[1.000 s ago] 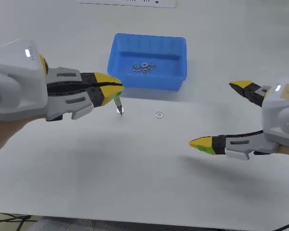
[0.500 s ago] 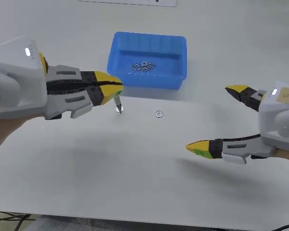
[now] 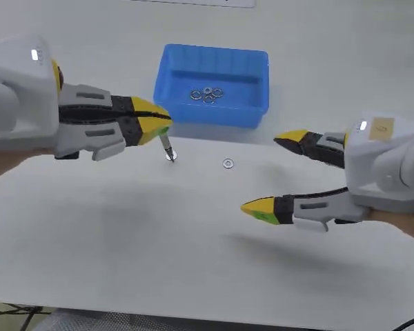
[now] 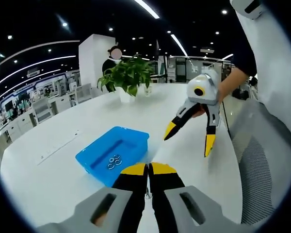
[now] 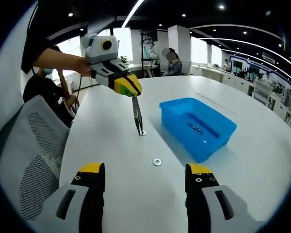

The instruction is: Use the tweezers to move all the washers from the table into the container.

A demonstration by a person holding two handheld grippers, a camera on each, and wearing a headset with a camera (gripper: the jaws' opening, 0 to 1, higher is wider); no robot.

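Observation:
My left gripper (image 3: pixel 162 125) is shut on a pair of metal tweezers (image 3: pixel 167 145) that point down at the white table. Their tips meet a small washer (image 3: pixel 172 156). A second washer (image 3: pixel 227 163) lies loose to the right of it. Behind both stands the blue container (image 3: pixel 214 118) with several washers (image 3: pixel 207 94) inside. My right gripper (image 3: pixel 270 172) hovers open, right of the loose washer, with nothing between its jaws. In the right gripper view the loose washer (image 5: pixel 157 161) lies just ahead of the jaws, and the tweezers (image 5: pixel 137 114) touch the other washer (image 5: pixel 143 132).
The white table (image 3: pixel 124 234) stretches wide in front of and beside the container. In the left gripper view a potted plant (image 4: pixel 128 80) stands far back on the table. A mesh chair (image 5: pixel 24 150) is at the table's edge.
My right gripper has moved left, toward the loose washer, still open. The left gripper has drawn back slightly to the left, and the tweezers' tips stay at the same washer.

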